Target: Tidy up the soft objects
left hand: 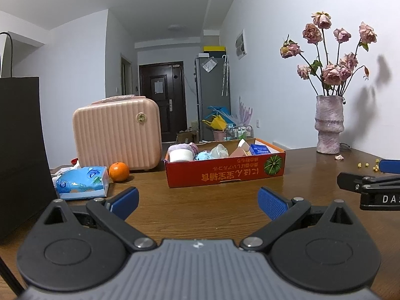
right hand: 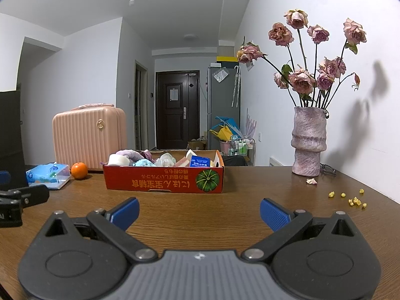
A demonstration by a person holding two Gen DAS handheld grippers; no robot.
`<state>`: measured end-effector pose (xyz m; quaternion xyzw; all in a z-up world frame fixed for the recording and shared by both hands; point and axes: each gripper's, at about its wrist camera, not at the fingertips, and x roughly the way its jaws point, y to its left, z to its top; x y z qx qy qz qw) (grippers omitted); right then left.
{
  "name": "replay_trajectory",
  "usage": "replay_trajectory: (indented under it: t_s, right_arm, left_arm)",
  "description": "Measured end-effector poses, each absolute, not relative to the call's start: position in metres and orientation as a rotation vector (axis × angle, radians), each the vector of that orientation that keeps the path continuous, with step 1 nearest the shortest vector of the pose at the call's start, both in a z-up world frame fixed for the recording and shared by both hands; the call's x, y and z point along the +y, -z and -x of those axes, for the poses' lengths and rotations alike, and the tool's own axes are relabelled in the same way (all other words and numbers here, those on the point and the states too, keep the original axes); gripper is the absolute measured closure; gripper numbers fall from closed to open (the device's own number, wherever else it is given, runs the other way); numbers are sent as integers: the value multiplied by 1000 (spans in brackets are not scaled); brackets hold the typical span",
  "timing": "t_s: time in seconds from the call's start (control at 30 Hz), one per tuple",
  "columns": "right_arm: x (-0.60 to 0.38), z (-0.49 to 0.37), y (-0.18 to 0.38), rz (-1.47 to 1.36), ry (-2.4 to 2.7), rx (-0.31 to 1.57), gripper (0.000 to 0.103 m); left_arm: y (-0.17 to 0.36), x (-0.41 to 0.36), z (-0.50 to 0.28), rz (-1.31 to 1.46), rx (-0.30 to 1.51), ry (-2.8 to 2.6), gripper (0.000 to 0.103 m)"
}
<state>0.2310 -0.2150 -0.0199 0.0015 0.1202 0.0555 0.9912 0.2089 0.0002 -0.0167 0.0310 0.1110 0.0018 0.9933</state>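
Observation:
A red cardboard box (left hand: 225, 173) (right hand: 162, 181) sits on the wooden table, holding several soft things: a white roll (left hand: 180, 155) (right hand: 119, 160), a purple cloth (left hand: 180, 146), a blue fluffy item (right hand: 143, 163), a clear bag (left hand: 219, 150) and a blue packet (right hand: 199, 161). A blue tissue pack (left hand: 82, 182) (right hand: 48, 175) lies left of the box. My left gripper (left hand: 198, 203) is open and empty, short of the box. My right gripper (right hand: 200, 211) is open and empty, also short of the box.
An orange (left hand: 119, 172) (right hand: 79, 170) and a pink ribbed case (left hand: 117, 137) (right hand: 88, 137) stand left of the box. A black bag (left hand: 20, 150) is at far left. A vase of dried roses (left hand: 328, 125) (right hand: 308, 142) and yellow crumbs (right hand: 355, 200) are at right.

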Motion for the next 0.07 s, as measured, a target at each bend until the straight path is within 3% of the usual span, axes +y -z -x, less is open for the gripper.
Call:
replay_trajectory:
  t_s: [0.07]
  right_arm:
    - [-215, -231, 20, -2, -111, 243, 0]
  left_arm:
    - [16, 0, -208, -62, 219, -2, 0]
